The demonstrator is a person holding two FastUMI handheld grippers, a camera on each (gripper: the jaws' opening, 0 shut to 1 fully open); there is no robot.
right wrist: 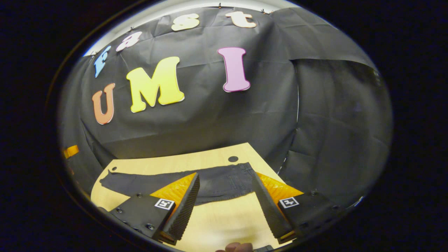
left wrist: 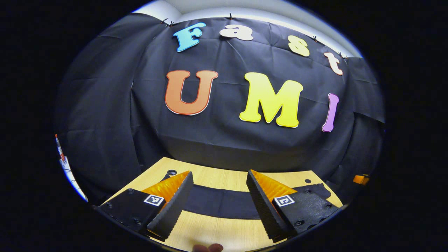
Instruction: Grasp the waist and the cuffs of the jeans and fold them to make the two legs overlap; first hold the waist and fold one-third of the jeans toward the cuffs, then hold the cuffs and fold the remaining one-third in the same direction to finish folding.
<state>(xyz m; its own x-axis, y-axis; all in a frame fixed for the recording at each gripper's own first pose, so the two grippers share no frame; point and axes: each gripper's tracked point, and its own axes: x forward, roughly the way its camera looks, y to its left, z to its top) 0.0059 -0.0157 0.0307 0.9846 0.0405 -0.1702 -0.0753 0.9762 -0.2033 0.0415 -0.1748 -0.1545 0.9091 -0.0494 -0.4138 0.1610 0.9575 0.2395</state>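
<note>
Dark jeans (right wrist: 182, 182) lie flat on the table (right wrist: 217, 220) beyond both wide-open, empty tools (left wrist: 218, 206) (right wrist: 225, 206)

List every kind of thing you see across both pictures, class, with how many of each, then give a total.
Jeans: 1
Table: 1
Grippers: 2, left gripper and right gripper
Total: 4

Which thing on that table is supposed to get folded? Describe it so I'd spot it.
Find the pale wooden table before the black cloth wall. Across it lies a long dark pair of jeans, stretched flat. It is the sole garment there, with stitched pockets at its waist end.
</note>
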